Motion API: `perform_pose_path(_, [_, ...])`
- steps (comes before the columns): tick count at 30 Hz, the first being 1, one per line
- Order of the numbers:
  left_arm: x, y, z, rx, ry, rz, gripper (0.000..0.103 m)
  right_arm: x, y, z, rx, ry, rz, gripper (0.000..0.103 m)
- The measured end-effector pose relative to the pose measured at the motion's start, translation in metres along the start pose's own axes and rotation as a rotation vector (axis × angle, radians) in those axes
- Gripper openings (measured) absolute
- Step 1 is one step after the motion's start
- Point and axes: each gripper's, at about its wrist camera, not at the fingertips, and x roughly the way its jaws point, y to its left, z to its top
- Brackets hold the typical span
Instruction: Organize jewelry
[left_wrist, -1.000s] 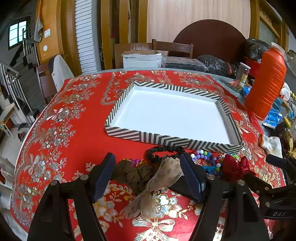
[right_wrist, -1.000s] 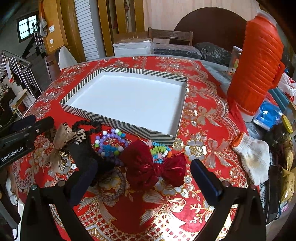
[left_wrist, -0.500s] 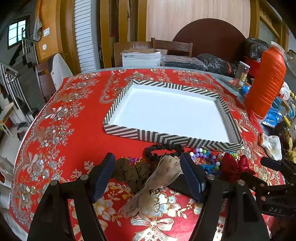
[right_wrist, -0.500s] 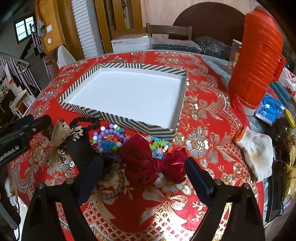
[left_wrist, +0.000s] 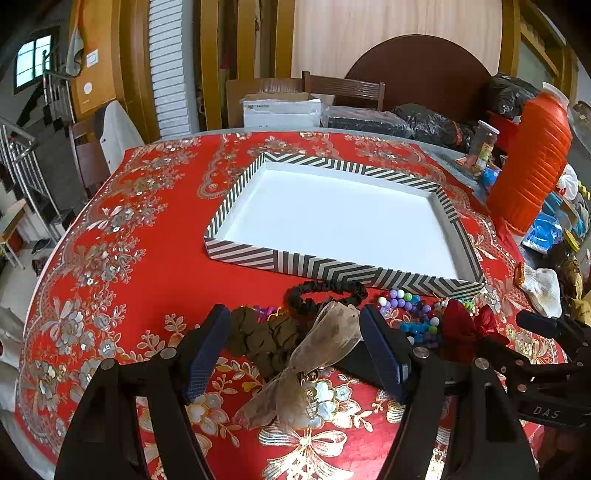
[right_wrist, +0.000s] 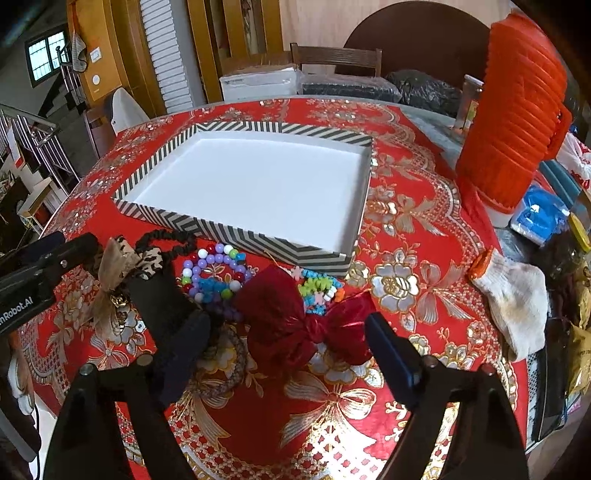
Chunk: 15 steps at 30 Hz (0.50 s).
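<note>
Several jewelry pieces lie heaped on the red bench just in front of the empty striped tray; the red bow sits between the right claw fingers, which have just been narrowing yet stand apart; the left claw, also apart, flanks a sheer tan bow, seemingly untouched.

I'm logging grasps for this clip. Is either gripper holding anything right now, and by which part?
Nothing is held. The left gripper stands open around the sheer tan bow, and the right gripper stands open around the red bow, pads not pressing.
</note>
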Motion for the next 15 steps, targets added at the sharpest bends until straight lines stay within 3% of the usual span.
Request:
perform_pose_path(6, [0.001,0.000,-0.001,0.011,-0.019,0.005,0.069,0.011,-0.004,0.002,0.015,0.021,0.021,0.088])
perform_pose_path(15, [-0.002,0.023,0.008,-0.056,-0.009,0.031,0.069,0.048,-0.015,0.019,0.078,0.102,0.103,0.083])
